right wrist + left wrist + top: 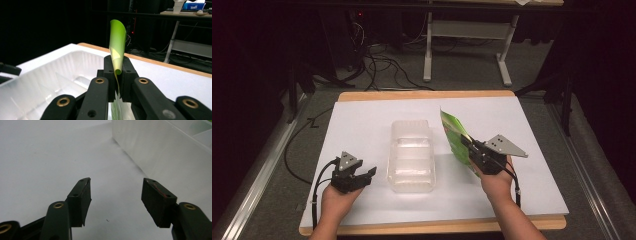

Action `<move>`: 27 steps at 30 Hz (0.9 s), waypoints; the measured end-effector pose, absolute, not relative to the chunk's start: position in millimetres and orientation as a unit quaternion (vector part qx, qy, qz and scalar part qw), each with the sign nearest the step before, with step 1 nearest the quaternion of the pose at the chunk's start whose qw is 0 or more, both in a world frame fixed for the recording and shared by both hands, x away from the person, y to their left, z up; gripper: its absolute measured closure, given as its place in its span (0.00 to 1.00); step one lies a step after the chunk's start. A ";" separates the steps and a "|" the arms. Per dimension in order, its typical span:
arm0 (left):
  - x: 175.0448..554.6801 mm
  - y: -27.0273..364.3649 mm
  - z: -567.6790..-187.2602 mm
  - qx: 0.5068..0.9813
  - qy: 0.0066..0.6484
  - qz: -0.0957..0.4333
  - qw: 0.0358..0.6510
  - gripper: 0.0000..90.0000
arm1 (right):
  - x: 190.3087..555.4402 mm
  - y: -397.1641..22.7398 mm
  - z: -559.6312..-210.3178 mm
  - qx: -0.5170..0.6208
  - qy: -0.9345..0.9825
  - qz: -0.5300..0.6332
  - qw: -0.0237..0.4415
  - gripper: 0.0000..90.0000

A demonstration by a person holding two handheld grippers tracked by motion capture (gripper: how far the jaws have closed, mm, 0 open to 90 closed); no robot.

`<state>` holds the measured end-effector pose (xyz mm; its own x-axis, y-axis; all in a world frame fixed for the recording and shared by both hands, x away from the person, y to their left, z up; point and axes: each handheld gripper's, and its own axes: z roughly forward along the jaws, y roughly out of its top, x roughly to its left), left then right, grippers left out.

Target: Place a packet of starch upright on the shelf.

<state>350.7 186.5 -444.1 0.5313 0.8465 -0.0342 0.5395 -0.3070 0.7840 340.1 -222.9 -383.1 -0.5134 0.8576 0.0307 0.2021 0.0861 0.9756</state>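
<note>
High view: right hand-held gripper (471, 145) is pinching green sheet (454, 134) beside tray (411, 155); left hand-held gripper (368, 175) is waiting spread. Judgement: keep the pinch firm.

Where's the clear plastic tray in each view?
High view: clear plastic tray sits mid-table, between the left tool and the right tool.
Left gripper view: its side wall fills the upper right, beyond the open jaws.
Right gripper view: its ribbed inside lies lower left, beside the green sheet that the tool clamps.
Shared landmark: the white table surface.
</note>
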 end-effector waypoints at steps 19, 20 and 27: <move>350.5 184.4 -445.1 0.788 0.438 0.194 0.387 0.46 | 339.1 -216.8 -396.5 0.387 0.699 0.527 0.289 0.86; 350.5 184.4 -445.1 0.788 0.438 0.194 0.387 0.46 | 339.8 -215.6 -397.5 0.384 0.703 0.527 0.284 0.86; 350.2 183.7 -445.3 0.789 0.437 0.193 0.387 0.46 | 342.8 -206.9 -406.4 0.385 0.721 0.515 0.260 0.98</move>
<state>350.2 183.7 -445.3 0.5445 0.8381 -0.0336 0.5400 -0.3196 0.7786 342.8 -206.9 -406.4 -0.5681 0.8226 0.0222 0.2877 0.1733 0.9419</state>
